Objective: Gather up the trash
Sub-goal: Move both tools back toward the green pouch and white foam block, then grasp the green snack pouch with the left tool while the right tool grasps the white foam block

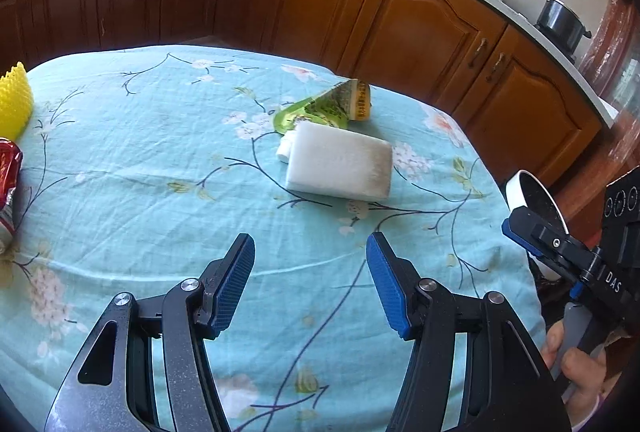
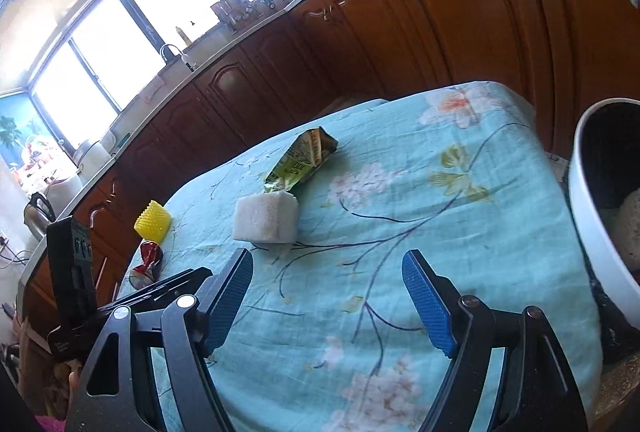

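A white foam block (image 1: 340, 164) lies on the floral blue tablecloth (image 1: 140, 172), with a green and yellow wrapper (image 1: 328, 106) just behind it. Both show in the right wrist view, the block (image 2: 266, 218) and the wrapper (image 2: 304, 160). A crumpled red wrapper (image 1: 9, 184) lies at the left edge, also in the right wrist view (image 2: 146, 264). My left gripper (image 1: 310, 286) is open and empty above the cloth, short of the block. My right gripper (image 2: 328, 296) is open and empty. A white bin (image 2: 600, 216) with a dark inside stands off the table's right side.
A yellow spiky object (image 1: 14, 100) sits at the far left of the table, also in the right wrist view (image 2: 153, 222). Brown kitchen cabinets (image 1: 420, 32) run behind the table. The bin's rim (image 1: 516, 188) shows behind the right gripper's body.
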`<action>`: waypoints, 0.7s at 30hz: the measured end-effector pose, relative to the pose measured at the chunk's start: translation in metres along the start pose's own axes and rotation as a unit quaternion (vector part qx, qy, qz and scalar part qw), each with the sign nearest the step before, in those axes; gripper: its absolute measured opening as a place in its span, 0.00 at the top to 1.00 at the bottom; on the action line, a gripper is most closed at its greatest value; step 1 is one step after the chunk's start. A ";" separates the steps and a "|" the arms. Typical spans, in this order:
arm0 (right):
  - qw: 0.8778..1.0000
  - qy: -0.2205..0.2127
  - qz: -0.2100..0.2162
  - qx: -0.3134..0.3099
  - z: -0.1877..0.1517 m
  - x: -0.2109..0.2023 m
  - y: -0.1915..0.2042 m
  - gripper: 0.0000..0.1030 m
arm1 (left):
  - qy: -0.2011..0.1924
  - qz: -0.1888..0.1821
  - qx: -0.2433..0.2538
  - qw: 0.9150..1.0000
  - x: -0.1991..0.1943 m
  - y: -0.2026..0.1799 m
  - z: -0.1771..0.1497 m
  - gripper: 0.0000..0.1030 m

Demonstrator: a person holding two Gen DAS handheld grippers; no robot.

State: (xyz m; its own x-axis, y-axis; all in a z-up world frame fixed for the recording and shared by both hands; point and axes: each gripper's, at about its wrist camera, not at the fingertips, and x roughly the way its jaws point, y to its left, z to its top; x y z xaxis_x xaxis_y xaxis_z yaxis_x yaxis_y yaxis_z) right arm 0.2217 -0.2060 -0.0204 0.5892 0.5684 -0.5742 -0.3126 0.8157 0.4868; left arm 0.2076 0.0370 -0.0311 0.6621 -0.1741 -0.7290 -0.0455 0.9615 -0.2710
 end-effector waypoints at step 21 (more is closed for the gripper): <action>0.993 0.098 0.064 -0.011 0.023 0.120 0.028 0.72 | -0.007 0.042 -0.029 0.999 0.023 0.054 0.038 0.43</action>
State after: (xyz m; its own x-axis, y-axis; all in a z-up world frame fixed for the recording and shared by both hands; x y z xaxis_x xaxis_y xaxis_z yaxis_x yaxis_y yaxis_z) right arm 0.3012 -0.1178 -0.0604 0.3870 0.6763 -0.6267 -0.3928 0.7359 0.5515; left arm 0.2485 0.0930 -0.0383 0.6650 -0.0899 -0.7414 -0.1444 0.9585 -0.2458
